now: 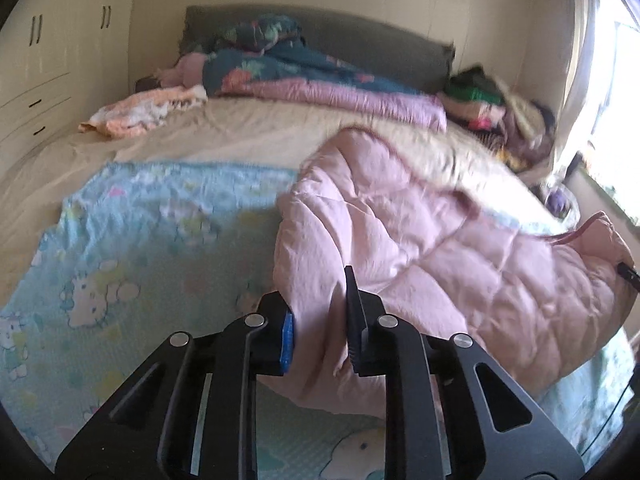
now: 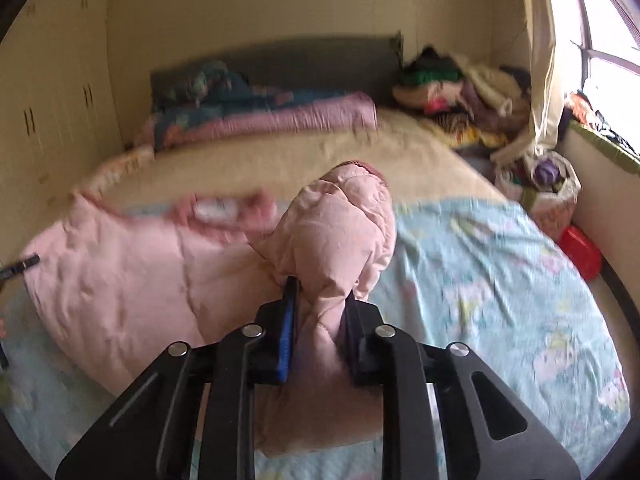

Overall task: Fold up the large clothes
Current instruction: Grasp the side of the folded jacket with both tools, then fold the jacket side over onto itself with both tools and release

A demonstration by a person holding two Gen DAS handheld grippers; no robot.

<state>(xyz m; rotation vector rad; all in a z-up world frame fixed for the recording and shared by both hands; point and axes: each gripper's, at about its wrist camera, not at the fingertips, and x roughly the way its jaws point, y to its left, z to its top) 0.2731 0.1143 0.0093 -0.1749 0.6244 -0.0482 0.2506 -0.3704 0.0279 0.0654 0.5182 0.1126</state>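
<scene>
Currently the pink quilted jacket (image 1: 420, 248) lies on the blue cartoon-print sheet (image 1: 132, 248) covering the bed (image 1: 240, 136). Its long axis runs crosswise, from the left claw (image 1: 320, 332) to the right claw (image 2: 318, 336). Left claw: jaws drawn nearly together, clamped on a fold at the jacket's near edge; the bulk of the garment spreads ahead and to the right of it. Right claw: jaws likewise nearly together, pinching a bunched fold that stands up just ahead of it; the rest trails off to its left. Folded quilts (image 1: 304, 80) lie far ahead by the headboard (image 1: 360, 36).
</scene>
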